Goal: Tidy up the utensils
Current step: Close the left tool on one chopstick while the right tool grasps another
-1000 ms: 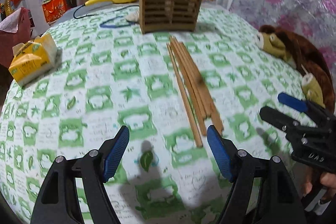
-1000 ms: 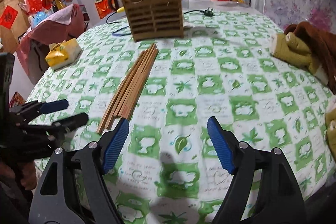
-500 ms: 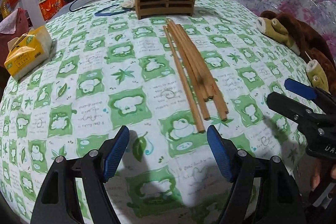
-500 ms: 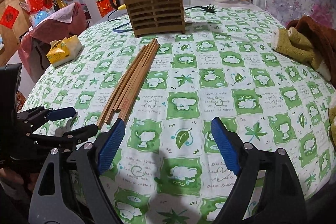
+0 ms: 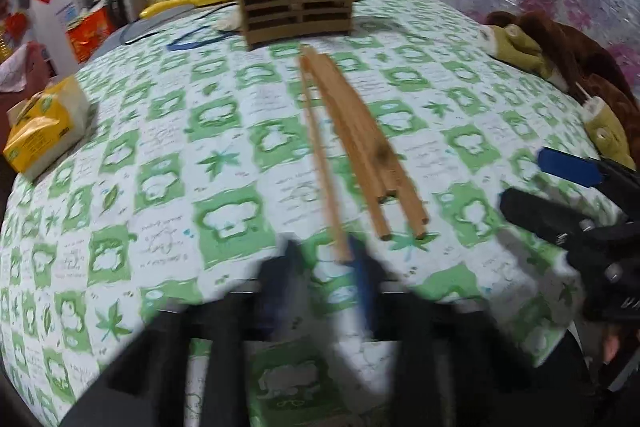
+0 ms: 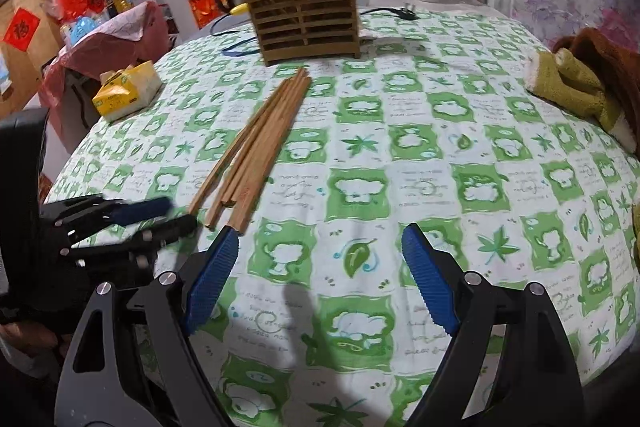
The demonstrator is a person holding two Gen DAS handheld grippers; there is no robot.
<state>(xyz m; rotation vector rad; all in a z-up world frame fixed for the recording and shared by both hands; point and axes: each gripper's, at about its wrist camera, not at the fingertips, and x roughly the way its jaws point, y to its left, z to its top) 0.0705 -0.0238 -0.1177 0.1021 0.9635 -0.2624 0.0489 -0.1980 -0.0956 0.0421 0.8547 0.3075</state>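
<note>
Green-checked tablecloth (image 6: 460,131): left claw (image 5: 326,263) pinches a chopstick (image 5: 320,155); right claw (image 6: 320,267) spread; no legible labels.

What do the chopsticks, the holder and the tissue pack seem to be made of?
Chopsticks: apparently bare wood or bamboo, tan and matte, with square-cut ends. Holder: brown slatted wood or bamboo, dull finish, gaps between the slats. Tissue pack: soft yellow plastic wrap, slightly glossy and creased, probably paper tissues inside.

Bare tablecloth (image 6: 420,163) right of chopsticks (image 6: 256,143) (holder (image 6: 308,23) behind)
</note>
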